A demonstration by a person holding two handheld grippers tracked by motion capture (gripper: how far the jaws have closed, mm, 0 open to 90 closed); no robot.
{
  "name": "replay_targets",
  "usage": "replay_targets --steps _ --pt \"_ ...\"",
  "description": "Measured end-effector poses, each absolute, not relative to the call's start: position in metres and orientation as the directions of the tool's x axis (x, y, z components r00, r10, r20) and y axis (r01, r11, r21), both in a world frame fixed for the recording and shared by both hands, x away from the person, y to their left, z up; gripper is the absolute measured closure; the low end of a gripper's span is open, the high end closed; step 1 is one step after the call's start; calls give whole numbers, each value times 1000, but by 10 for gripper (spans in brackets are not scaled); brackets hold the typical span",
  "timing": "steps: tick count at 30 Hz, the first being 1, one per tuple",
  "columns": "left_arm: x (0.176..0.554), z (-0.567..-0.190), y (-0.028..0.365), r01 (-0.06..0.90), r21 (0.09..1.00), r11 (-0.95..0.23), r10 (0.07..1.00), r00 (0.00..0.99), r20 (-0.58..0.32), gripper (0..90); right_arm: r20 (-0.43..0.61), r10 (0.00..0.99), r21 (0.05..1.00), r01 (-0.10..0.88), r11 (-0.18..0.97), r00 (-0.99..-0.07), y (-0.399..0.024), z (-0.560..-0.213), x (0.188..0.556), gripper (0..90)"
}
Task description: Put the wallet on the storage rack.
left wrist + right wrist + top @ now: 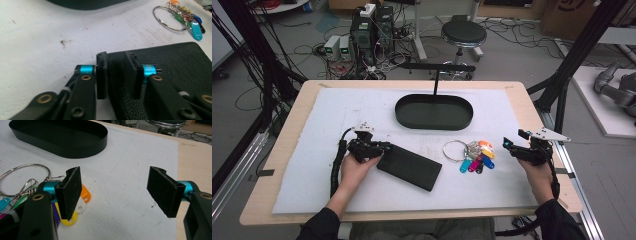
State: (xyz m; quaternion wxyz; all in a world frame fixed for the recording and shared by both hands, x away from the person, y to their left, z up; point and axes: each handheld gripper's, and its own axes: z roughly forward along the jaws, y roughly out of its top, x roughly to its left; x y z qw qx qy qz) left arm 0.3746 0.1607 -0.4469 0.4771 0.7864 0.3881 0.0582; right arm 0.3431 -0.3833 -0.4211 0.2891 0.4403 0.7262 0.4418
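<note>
Wallet (409, 167) beside key ring (455, 150), tray (433, 112)

The high view looked forward and down from above the near edge, taking in the whole white mat (337, 115) from well off. The left gripper view sat low and close beside the black wallet (162, 72). The right gripper view sat low, facing the black oval tray (75, 142). All three shared that tray and the key ring (455, 150).
</note>
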Motion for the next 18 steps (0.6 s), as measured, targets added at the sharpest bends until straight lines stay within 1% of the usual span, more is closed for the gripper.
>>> replay_targets --steps 1,4,5,7,8,9,15,16,17,18 --pt "373 -447 161 542 805 -243 666 696 -268 771 -27 896 896 386 218 -443 -383 -420 343 285" --pt "371 -447 161 529 815 -235 668 698 -260 786 -27 897 902 376 212 -441 -382 -419 343 285" --pt "369 -446 162 515 825 -231 664 703 -253 805 -26 896 906 369 209 -443 -380 -418 342 286" --pt "367 -443 164 482 850 -213 650 720 -246 812 -24 894 909 362 205 -446 -378 -416 341 286" --pt "364 -440 164 447 867 -221 641 736 -216 815 -27 892 912 354 206 -451 -376 -415 341 285" --pt "364 -440 164 447 867 -221 641 736 -216 817 -27 892 912 354 206 -451 -376 -415 341 285" --pt "352 -431 167 301 932 -201 601 790 -125 823 3 871 924 334 185 -492 -362 -410 339 285" --pt "352 -431 167 301 932 -201 601 790 -125 824 1 866 926 328 188 -499 -360 -410 339 285" --pt "347 -428 168 254 946 -200 588 804 -92 825 5 861 926 328 188 -508 -358 -409 338 285" --pt "347 -428 168 254 946 -200 588 804 -92 827 5 857 928 322 188 -516 -355 -409 337 285"
